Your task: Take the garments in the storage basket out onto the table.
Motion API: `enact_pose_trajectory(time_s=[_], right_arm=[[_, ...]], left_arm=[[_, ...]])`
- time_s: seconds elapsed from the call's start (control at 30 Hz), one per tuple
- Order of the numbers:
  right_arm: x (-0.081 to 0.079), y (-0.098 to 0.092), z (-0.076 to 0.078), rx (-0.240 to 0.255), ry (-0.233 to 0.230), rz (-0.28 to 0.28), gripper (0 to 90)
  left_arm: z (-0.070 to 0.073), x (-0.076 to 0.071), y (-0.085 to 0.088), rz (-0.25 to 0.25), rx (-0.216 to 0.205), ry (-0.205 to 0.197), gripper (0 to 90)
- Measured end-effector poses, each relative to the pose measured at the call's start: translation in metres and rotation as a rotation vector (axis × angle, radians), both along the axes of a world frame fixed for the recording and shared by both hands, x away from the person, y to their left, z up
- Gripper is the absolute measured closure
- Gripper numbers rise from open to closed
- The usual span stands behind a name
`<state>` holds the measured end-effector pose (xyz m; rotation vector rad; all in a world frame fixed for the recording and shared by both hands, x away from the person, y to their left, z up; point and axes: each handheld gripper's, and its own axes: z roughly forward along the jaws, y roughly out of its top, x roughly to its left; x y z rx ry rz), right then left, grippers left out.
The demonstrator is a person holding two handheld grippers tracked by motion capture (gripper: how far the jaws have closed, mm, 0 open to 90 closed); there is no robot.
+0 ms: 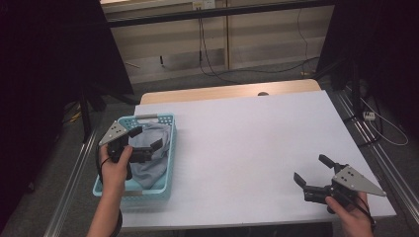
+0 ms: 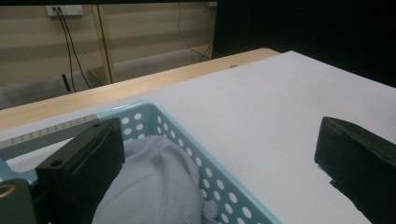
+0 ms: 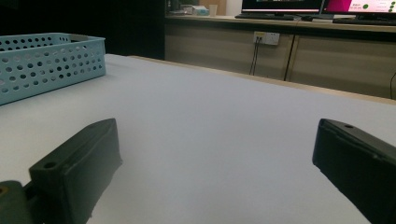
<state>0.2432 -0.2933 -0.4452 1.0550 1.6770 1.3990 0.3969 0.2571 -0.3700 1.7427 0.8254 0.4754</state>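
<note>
The left tool (image 1: 144, 138) is held open over the grey cloth (image 1: 155, 153) in the basket (image 1: 168, 190); the right tool (image 1: 313, 170) is open too. The basket rim could be caught instead, so the basket could be tipped.

White table (image 1: 247, 143) is lying open between the grippers. Blue basket (image 1: 165, 153) wall and grey cloth (image 1: 153, 163) are blocking the left edge, cloth probably filling most of it.
</note>
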Motion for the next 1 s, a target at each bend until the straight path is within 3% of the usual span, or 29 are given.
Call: enact_pose_trajectory(time_s=[0.63,0.83,1.0], right_arm=[[0.0,0.0,0.0,0.001,0.002,0.0,0.4],[0.0,0.0,0.0,-0.001,0.004,0.003,0.4],[0.0,0.001,-0.001,-0.002,0.005,0.002,0.4]], left_arm=[[-0.012,0.021,0.011,0.043,0.046,0.046,2.0],[-0.02,0.03,0.012,0.059,0.097,0.078,2.3],[-0.024,0.035,0.01,0.054,0.106,0.103,2.5]])
